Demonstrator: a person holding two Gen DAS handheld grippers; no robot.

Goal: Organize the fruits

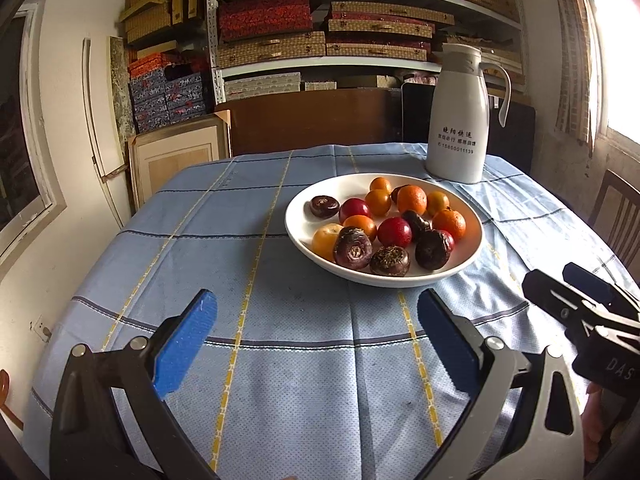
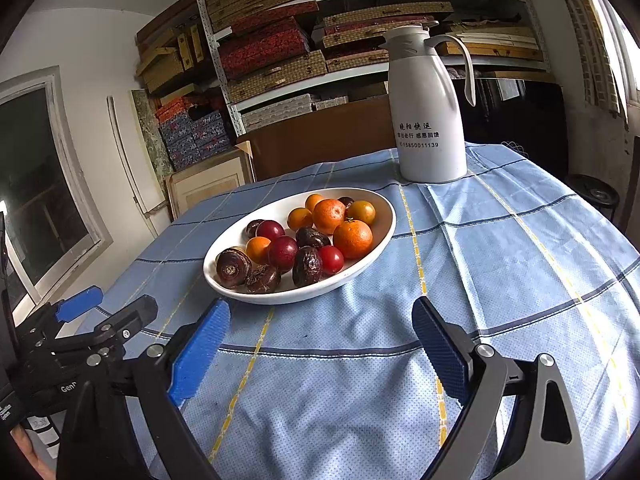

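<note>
A white bowl (image 1: 298,236) sits on the blue checked tablecloth and holds several mixed fruits: orange tangerines (image 1: 412,199), red round fruits (image 1: 394,232) and dark brown water chestnuts (image 1: 353,247). The bowl also shows in the right wrist view (image 2: 224,246), with a tangerine (image 2: 353,239) and a chestnut (image 2: 234,267). My left gripper (image 1: 318,320) is open and empty, hovering just in front of the bowl. My right gripper (image 2: 320,332) is open and empty, in front and to the right of the bowl. Each gripper shows at the edge of the other's view.
A white thermos jug (image 1: 456,120) stands behind the bowl near the table's far edge; it also shows in the right wrist view (image 2: 428,108). Shelves of boxes (image 1: 320,20) fill the back wall. A wooden chair (image 1: 620,216) stands at the right. Bare tablecloth (image 1: 224,220) lies left of the bowl.
</note>
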